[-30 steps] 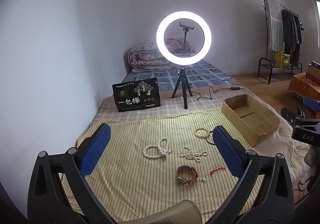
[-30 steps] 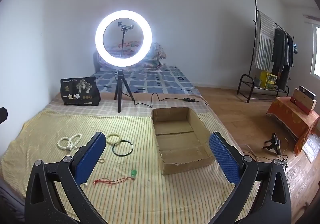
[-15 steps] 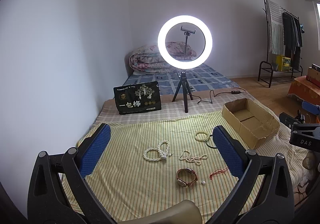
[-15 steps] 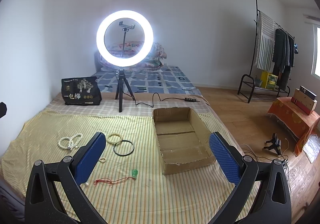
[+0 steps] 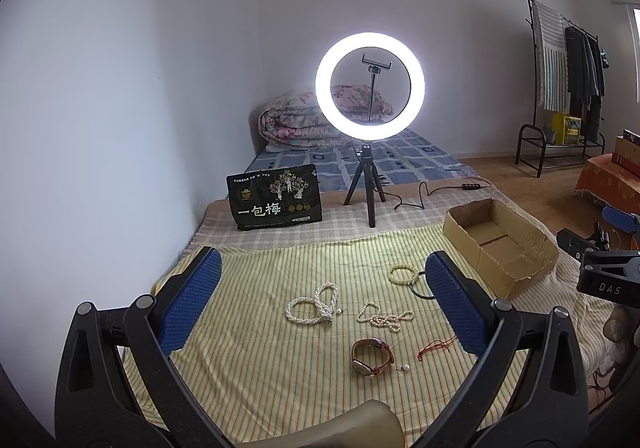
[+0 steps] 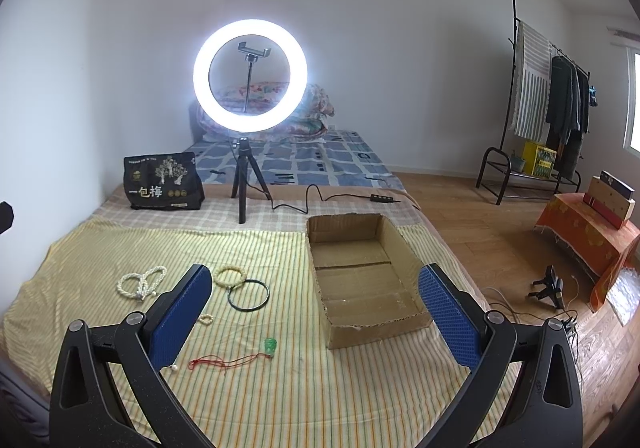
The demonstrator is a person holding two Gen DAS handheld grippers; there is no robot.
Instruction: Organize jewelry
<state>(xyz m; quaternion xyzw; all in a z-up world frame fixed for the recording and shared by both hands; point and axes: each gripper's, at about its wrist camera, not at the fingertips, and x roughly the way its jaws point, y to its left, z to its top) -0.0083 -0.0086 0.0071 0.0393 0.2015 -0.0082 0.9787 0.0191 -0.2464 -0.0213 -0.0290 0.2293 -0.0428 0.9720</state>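
Both hand-held grippers, left and right, wide, empty; one box; one watch.

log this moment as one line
left gripper: open, empty | right gripper: open, empty | cardboard box: empty | jewelry on striped cloth

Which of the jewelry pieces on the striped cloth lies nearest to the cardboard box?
The dark thin bangle. It is a plain black ring beside the cream bead bracelet, and lies closer to the cardboard box than the pearl strands, watch and red cord.
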